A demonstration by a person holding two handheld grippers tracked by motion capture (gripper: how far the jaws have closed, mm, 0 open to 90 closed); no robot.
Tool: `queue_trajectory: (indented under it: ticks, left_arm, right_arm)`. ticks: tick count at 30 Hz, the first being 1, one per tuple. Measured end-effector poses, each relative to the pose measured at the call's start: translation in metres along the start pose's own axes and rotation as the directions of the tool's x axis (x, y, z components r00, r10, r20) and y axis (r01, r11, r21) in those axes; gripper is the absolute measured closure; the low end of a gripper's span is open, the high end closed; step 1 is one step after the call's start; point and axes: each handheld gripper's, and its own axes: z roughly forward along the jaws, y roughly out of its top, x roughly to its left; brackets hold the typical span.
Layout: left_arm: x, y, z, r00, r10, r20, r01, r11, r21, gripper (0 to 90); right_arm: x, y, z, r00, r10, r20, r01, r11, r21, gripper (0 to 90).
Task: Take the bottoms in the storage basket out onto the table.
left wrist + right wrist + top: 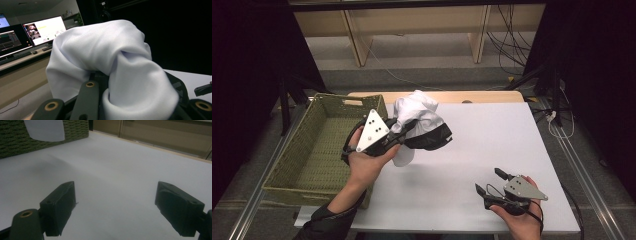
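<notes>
One white garment (417,112) with a black part, one green woven basket (319,150), one white table (492,150), two grippers in play. The left gripper (404,131) is hanging above the table's left edge, just beside the basket's right wall, and its jaws are clamping tight on the garment, as closed as they go with fabric pinched between them. The cloth is bunching up over and around the jaw tips, white folds bulging above and to the right of them, the black part drooping toward the table on the far side, and one white flap is dangling below the gripper just above the tabletop. In the left gripper view the white cloth (110,62) is draping right over the jaws, with two computer monitors (27,32) glowing on a desk behind. Over at the near right corner of the table, the right gripper (493,181) is sitting low, well apart from the garment, its jaws standing wide with nothing between them; the right gripper view is looking across bare tabletop (120,170) toward the basket wall (45,143).
</notes>
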Motion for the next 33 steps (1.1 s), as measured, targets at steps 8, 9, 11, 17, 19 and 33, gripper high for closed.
queue_trajectory:
  ticks: [8,9,11,17,19,33]
  left_arm:
    - [-0.002,-0.0017,0.0026,1.0,0.002,0.008,-0.002,0.9999,0.011,74.6]
    - [-0.0024,-0.0018,0.0029,1.0,0.002,0.01,-0.002,0.9999,0.011,74.5]
    - [-0.0032,-0.002,0.0034,0.9999,0.004,0.012,-0.004,0.9999,0.013,74.6]
    - [-0.0053,-0.0026,0.0048,0.9998,0.005,0.018,-0.005,0.9999,0.016,74.5]
    - [-0.0058,-0.0028,0.0052,0.9998,0.005,0.019,-0.005,0.9998,0.017,74.6]
    - [-0.0077,-0.0052,0.0083,0.9997,0.007,0.026,-0.007,0.9996,0.027,74.5]
  right_arm:
    - [-0.0002,-0.0001,0.0002,1.0,-0.001,0.002,0.001,1.0,0.0,17.8]
    - [-0.0002,0.0,0.0,1.0,-0.002,0.003,0.002,1.0,0.003,17.7]
    - [-0.0003,-0.0001,0.0001,1.0,-0.002,0.002,0.002,1.0,0.003,17.7]
    - [-0.0003,0.0,0.0002,1.0,-0.001,0.003,0.001,1.0,-0.001,17.8]
    - [-0.0004,-0.0001,0.0001,1.0,-0.002,0.003,0.002,1.0,0.002,17.8]
    - [-0.0005,0.0,-0.0001,1.0,-0.002,0.007,0.002,1.0,0.0,17.8]
